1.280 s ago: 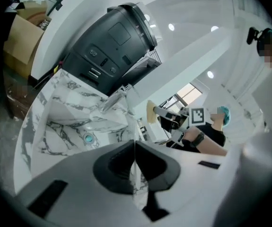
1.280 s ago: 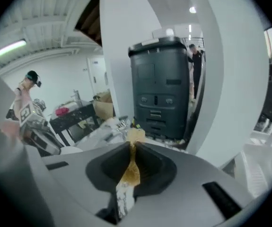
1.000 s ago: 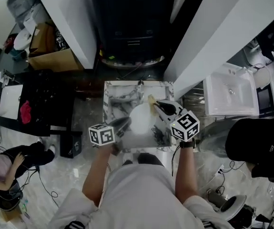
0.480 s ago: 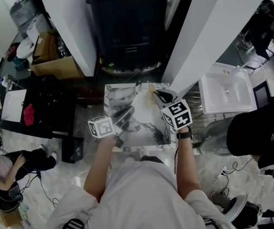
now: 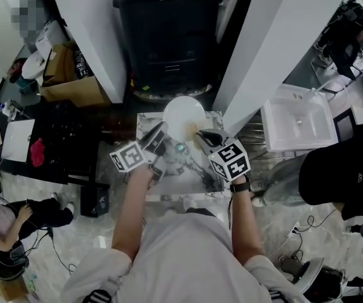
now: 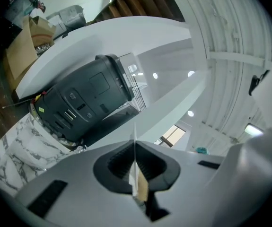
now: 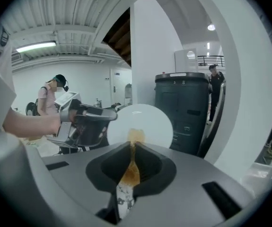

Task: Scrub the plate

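Head view: the plate [image 5: 183, 117], flat on the surface [image 5: 144, 124] a second ago, now stands raised over its far edge, rim pinched in the closed left tongs [image 5: 158, 136]. The right tongs [image 5: 201, 135], clamped on a sponge [image 7: 135, 137], face it, so scrubbing looks ready to start.

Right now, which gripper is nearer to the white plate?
Left. The left gripper is shut on the rim of the white plate; the right gripper, shut on a yellow sponge, sits by its lower right edge.

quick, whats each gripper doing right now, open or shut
left gripper: shut on the plate, by its edge
right gripper: shut on the sponge
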`<state>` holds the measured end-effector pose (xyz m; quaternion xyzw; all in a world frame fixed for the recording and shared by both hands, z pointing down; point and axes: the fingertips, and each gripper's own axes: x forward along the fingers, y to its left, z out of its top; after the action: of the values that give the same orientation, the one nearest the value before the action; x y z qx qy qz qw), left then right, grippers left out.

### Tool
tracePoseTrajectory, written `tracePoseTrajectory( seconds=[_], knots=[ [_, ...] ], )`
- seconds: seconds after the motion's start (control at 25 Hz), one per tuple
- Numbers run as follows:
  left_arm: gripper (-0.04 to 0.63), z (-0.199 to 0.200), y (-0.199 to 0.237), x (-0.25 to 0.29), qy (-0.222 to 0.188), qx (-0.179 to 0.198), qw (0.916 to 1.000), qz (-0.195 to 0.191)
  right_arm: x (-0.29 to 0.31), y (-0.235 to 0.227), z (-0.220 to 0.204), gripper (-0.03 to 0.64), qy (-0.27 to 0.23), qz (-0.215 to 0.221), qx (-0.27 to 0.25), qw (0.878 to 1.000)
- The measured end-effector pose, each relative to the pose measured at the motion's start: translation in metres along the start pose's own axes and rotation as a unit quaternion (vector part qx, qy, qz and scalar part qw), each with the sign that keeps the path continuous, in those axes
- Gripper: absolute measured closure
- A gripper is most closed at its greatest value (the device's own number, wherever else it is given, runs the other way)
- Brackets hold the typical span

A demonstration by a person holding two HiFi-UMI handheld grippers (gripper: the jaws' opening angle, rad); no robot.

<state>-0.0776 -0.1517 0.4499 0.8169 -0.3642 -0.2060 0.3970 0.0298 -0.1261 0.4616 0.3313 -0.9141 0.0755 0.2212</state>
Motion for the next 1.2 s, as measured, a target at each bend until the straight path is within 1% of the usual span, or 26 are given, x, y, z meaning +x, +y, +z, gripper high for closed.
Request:
tracePoseTrajectory(
  seconds=[0.12,0.2,0.28,0.4,0.48,0.56,0.64,0.76,0.88,0.96,1.04,1.12,1.2],
  knots=[
    [0.578,0.002,-0.006,0.011,-0.004,0.006,1.0,0.0,0.006,0.021,0.017,0.581,-0.019,0.025,-0.002,1.0],
    [0.578,-0.004,-0.013,0.016,0.009,0.017,0.9998,-0.003,0.006,0.025,0.032,0.581,-0.045,0.029,0.008,0.999],
    [0.578,-0.017,-0.019,0.018,0.027,0.027,0.9992,-0.011,0.005,0.021,0.048,0.581,-0.076,0.021,0.019,0.997],
    [0.578,-0.044,-0.028,0.017,0.061,0.038,0.9971,-0.025,0.001,0.004,0.065,0.581,-0.112,-0.007,0.027,0.993],
    [0.578,-0.056,-0.034,0.013,0.08,0.047,0.9953,-0.025,-0.004,-0.017,0.069,0.581,-0.121,-0.044,0.032,0.991],
    [0.578,-0.054,-0.035,0.006,0.076,0.035,0.9961,-0.026,-0.01,-0.043,0.064,0.581,-0.109,-0.081,0.041,0.99],
    [0.578,-0.041,-0.032,-0.001,0.05,0.015,0.9983,-0.027,-0.012,-0.059,0.051,0.581,-0.088,-0.093,0.055,0.99],
    [0.577,-0.015,-0.023,-0.005,0.011,0.013,0.9997,-0.016,-0.006,-0.054,0.032,0.581,-0.056,-0.075,0.059,0.994],
    [0.577,0.009,-0.01,-0.005,-0.014,0.018,0.9997,-0.003,0.011,-0.024,0.027,0.581,-0.036,-0.04,0.047,0.997],
    [0.578,0.017,-0.01,-0.001,-0.011,0.03,0.9995,0.0,0.019,0.0,0.036,0.581,-0.045,-0.014,0.038,0.998],
    [0.578,0.013,-0.018,0.004,-0.001,0.039,0.9992,-0.004,0.022,0.017,0.051,0.581,-0.067,0.003,0.033,0.997],
    [0.578,-0.001,-0.026,0.007,0.013,0.044,0.9989,-0.013,0.02,0.019,0.07,0.581,-0.092,0.001,0.032,0.995],
    [0.578,-0.015,-0.033,0.005,0.027,0.039,0.9986,-0.022,0.015,0.005,0.083,0.581,-0.111,-0.022,0.035,0.993]
  ],
)
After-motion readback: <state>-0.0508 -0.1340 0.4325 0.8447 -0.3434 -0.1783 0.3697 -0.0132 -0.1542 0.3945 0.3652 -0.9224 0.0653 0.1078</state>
